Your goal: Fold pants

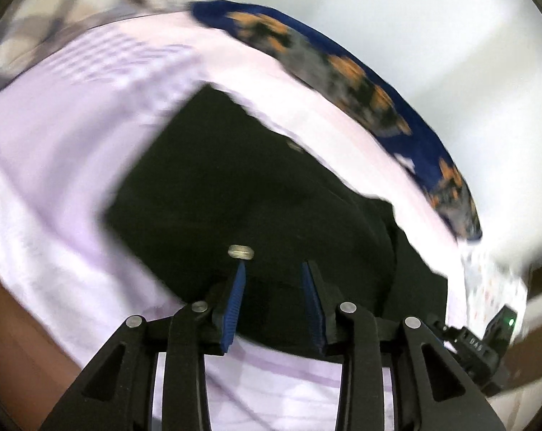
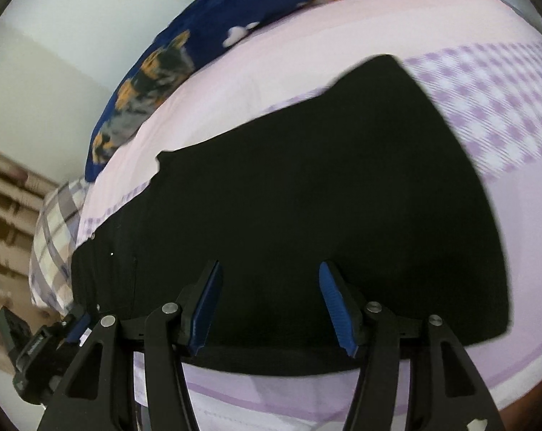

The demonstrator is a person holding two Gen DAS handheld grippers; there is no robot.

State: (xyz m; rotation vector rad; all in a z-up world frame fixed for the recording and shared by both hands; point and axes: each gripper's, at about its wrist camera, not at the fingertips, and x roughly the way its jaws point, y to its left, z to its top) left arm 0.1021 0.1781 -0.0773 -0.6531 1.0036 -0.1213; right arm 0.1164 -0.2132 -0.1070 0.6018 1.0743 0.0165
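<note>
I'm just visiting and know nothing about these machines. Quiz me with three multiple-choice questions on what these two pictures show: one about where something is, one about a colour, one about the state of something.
1. Where do the black pants lie?
A. on the pale lilac bed sheet
B. on a wooden floor
C. over a chair

2. What colour are the gripper finger pads?
A. red
B. blue
C. white

3. How does the right gripper stand?
A. shut on the pants
B. shut on a pillow
C. open, holding nothing

Answers: 1 A, the sheet shows around the pants' edges; 2 B, both pads in both views are blue; 3 C, a clear gap separates the pads, no cloth pinched between them.
</note>
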